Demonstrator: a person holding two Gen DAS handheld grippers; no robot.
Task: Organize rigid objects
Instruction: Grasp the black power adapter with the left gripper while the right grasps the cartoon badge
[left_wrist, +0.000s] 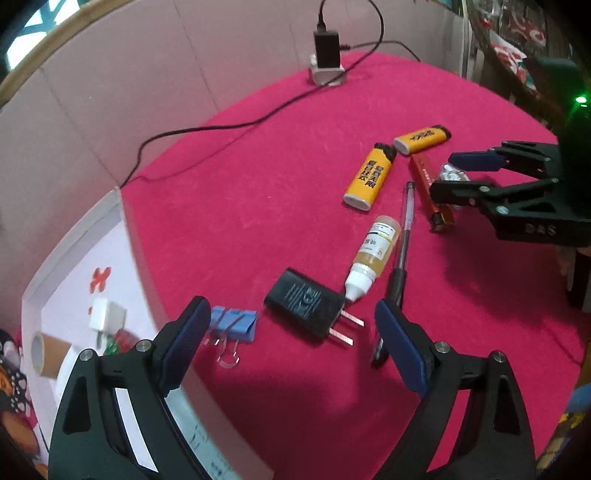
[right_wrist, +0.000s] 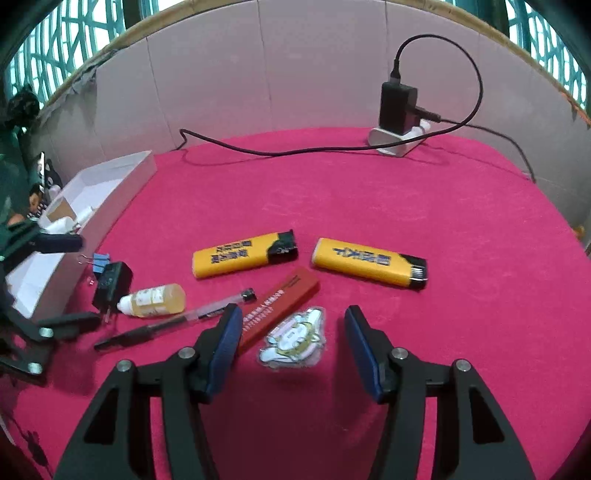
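The left gripper (left_wrist: 290, 343) hangs spread wide over a black two-pronged plug adapter (left_wrist: 306, 303) at lower centre; the right gripper (right_wrist: 291, 341), likewise spread, frames a glossy cartoon sticker (right_wrist: 291, 338) on the crimson tablecloth (right_wrist: 424, 206), two yellow lighters (right_wrist: 243, 254) above, white cardboard box (right_wrist: 110, 177) upper left.

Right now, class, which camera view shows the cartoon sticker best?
The right wrist view: the cartoon sticker lies flat and unobstructed on the red cloth, in front of the right tool, beside the red box. In the left wrist view only a glinting sliver of it shows, between the right tool's fingers.
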